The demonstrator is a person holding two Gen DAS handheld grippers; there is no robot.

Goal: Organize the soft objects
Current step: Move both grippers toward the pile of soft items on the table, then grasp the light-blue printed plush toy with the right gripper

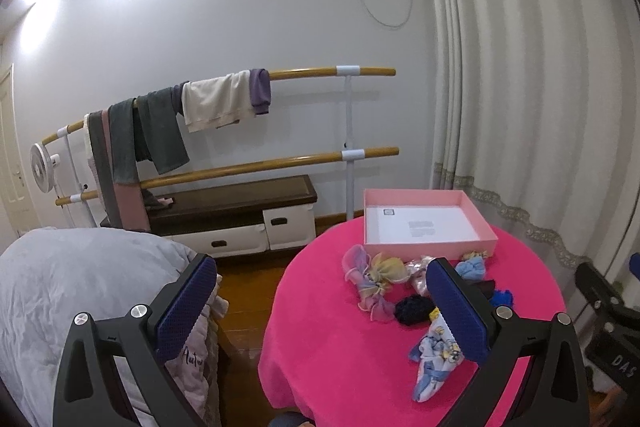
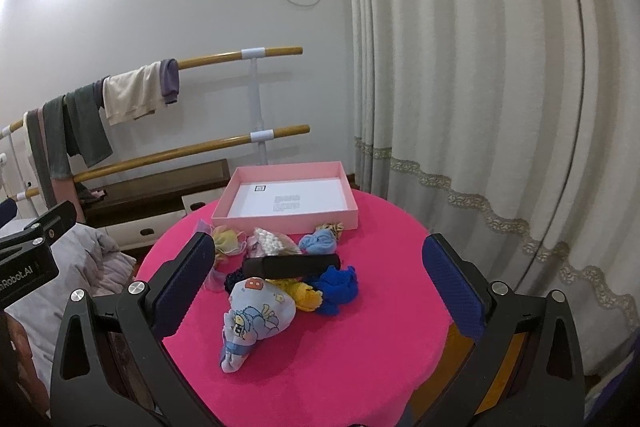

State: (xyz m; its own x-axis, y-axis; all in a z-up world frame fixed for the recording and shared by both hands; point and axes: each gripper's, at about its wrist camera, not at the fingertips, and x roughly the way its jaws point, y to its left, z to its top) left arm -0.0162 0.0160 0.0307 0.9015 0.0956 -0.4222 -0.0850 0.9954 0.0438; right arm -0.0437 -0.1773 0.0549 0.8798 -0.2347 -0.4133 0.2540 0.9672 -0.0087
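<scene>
Both grippers, left gripper (image 1: 320, 307) and right gripper (image 2: 320, 283), are hanging spread wide and holding nothing over the round pink-clothed table (image 2: 360, 359), where soft scrunchies (image 2: 256, 311) are piling beside the empty pink box (image 2: 288, 219), so one grab is probably snagging two.

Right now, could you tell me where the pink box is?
In both wrist views the pink box sits open at the far edge of the pink round table, just behind the pile of soft items.
</scene>
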